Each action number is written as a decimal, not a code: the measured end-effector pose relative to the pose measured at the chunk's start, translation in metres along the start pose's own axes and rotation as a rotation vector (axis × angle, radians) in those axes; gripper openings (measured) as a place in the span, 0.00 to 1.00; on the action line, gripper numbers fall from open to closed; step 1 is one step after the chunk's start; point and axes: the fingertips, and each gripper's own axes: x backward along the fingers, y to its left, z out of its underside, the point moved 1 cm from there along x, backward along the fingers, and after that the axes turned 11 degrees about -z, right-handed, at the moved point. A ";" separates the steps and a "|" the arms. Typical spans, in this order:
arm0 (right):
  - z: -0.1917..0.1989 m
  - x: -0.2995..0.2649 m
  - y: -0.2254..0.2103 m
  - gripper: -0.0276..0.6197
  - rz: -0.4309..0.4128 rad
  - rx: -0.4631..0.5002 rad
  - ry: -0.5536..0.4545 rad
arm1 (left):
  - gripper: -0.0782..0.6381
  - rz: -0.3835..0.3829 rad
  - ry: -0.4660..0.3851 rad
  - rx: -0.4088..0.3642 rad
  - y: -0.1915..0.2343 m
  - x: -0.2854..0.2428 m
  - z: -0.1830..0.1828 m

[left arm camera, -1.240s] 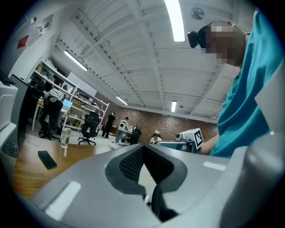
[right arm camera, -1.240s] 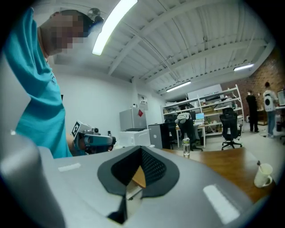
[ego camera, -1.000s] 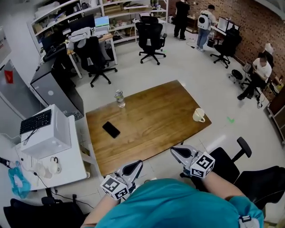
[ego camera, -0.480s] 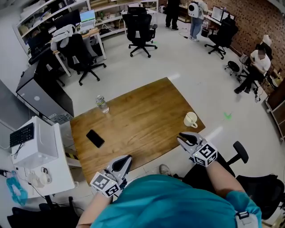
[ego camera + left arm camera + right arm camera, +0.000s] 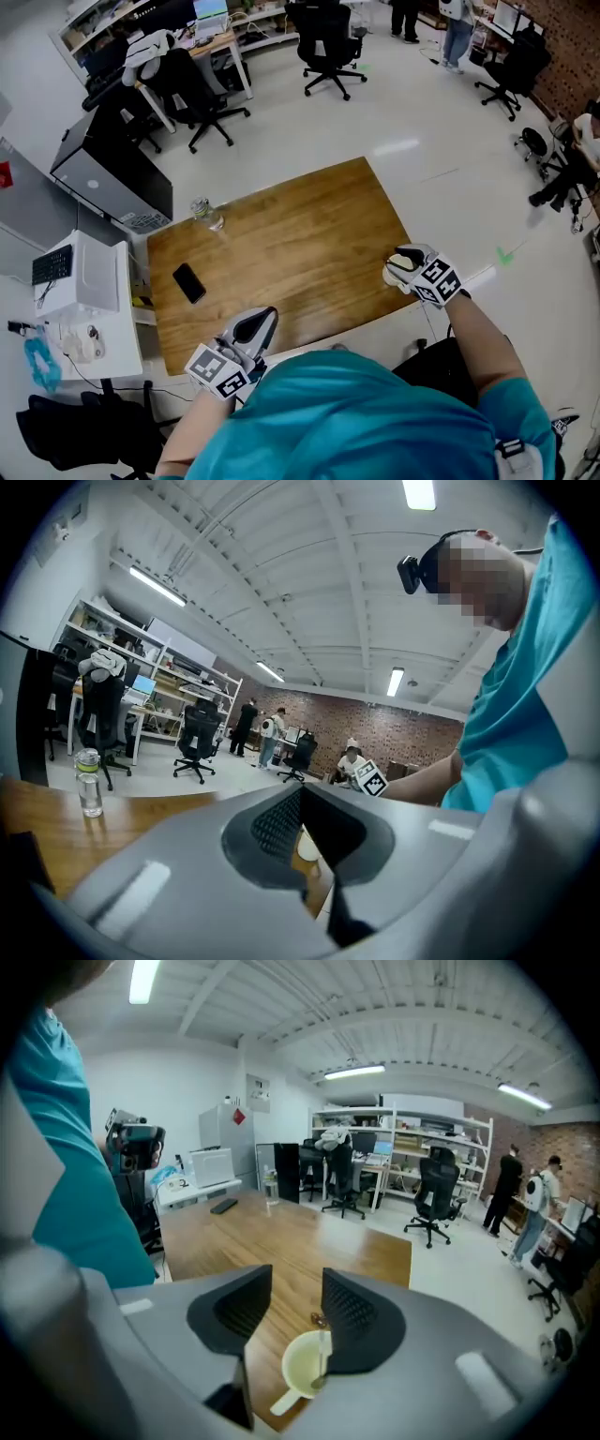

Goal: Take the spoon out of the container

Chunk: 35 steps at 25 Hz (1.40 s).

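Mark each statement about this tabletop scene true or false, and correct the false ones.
1. The spoon stands in the cup. True.
2. The right gripper is clamped on the spoon. False: its jaws stand apart, having just been opening, and they grip nothing; the cup lies just beyond them.
3. The phone lies on the table. True.
4. The water bottle stands beside the cup. False: the bottle is at the far left corner, the cup at the right edge.
5. The left gripper holds the phone. False: its jaws are together and empty, by the table's near edge, apart from the phone.
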 end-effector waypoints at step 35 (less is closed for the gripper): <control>0.038 -0.033 -0.093 0.12 -0.206 -0.199 0.011 | 0.11 -0.022 0.047 0.009 0.036 -0.068 -0.003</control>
